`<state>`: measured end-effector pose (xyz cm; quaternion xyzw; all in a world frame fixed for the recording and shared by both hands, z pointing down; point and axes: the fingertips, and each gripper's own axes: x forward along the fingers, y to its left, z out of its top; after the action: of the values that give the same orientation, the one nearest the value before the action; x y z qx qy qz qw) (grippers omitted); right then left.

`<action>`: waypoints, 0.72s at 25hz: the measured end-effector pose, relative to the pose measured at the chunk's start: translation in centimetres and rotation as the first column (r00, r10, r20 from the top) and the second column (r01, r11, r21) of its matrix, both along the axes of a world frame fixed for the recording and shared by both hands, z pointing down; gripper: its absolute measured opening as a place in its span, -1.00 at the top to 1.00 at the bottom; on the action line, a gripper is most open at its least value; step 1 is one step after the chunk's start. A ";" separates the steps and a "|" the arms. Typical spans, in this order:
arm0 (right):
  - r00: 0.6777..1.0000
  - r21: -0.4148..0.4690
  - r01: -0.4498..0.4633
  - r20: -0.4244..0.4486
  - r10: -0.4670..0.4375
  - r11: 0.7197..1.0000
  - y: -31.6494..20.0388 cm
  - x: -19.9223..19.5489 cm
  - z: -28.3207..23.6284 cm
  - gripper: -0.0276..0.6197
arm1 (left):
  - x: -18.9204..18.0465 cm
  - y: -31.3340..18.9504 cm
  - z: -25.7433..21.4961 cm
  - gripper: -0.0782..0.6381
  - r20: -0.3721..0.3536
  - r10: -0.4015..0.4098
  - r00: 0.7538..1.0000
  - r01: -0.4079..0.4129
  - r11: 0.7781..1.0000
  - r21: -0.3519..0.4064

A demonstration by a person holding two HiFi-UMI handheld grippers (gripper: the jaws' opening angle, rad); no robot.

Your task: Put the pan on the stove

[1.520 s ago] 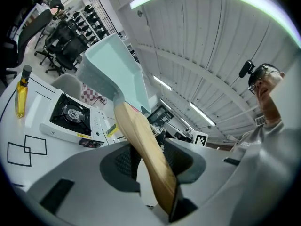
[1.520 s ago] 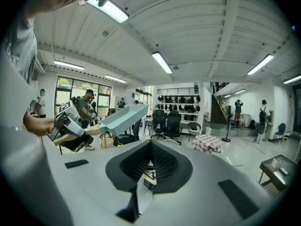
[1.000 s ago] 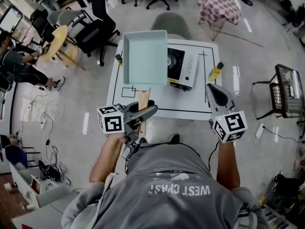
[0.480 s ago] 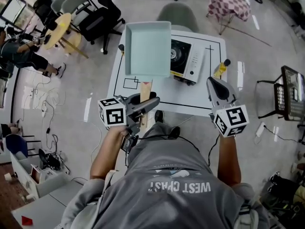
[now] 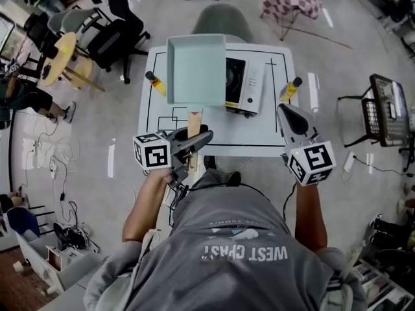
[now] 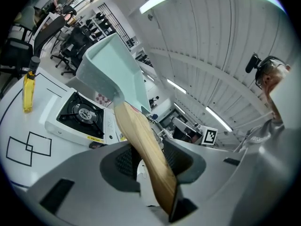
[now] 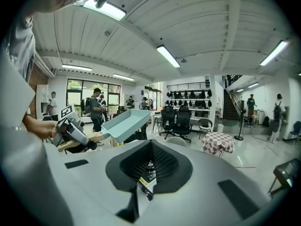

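Okay, white desk (image 5: 259,131) carries a white single-burner gas stove (image 5: 243,86) right of centre. I've got the pale teal square pan (image 5: 196,70) up in the air above the desk, resting on nothing. From the head view its right edge overlaps the stove's left side, so the burner lies to the pan's right. Long axis runs from pan through wooden handle (image 5: 194,122) straight back toward me. Left gripper (image 5: 193,145): fingers clenched on the handle's near end, forearm reaching forward. Right gripper (image 5: 288,116): hovers at the desk's right front, fingers pressed together on nothing. I judge the left does this move.
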<state>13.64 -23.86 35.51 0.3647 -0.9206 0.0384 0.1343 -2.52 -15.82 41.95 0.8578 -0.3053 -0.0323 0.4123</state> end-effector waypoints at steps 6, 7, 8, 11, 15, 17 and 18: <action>0.999 -0.025 -0.035 -0.019 0.034 0.999 0.0 0.2 0.8 0.88 | 0.0 -1.6 0.9 0.37 -0.012 0.035 0.999 -0.035 0.999 -0.021; 0.999 -0.029 -0.043 -0.022 0.042 0.999 0.0 0.3 0.9 0.88 | 0.0 -1.8 1.0 0.37 -0.014 0.040 0.999 -0.041 0.999 -0.023; 0.999 -0.033 -0.050 -0.024 0.049 0.998 0.0 0.3 1.0 0.88 | -0.1 -2.0 1.1 0.37 -0.014 0.045 0.999 -0.046 0.999 -0.025; 0.997 -0.043 -0.067 -0.028 0.066 0.997 -0.3 0.4 1.5 0.88 | -0.2 -2.9 1.6 0.37 -0.014 0.060 0.998 -0.060 0.998 -0.034; 0.996 -0.051 -0.083 -0.030 0.082 0.995 -0.9 0.2 1.8 0.88 | -0.4 -4.3 2.2 0.37 -0.014 0.075 0.997 -0.075 0.996 -0.042; 0.995 -0.056 -0.092 -0.033 0.090 0.994 -1.3 0.1 2.1 0.88 | -0.5 -4.9 2.6 0.37 -0.016 0.081 0.997 -0.081 0.996 -0.048; 0.995 -0.061 -0.097 -0.036 0.095 0.993 -1.3 0.1 2.2 0.88 | -0.5 -5.1 2.9 0.37 -0.018 0.083 0.996 -0.084 0.995 -0.054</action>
<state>13.77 -25.15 37.75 0.4047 -0.8980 0.0677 0.1588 -3.06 -20.93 44.85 0.8579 -0.2667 -0.0134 0.4390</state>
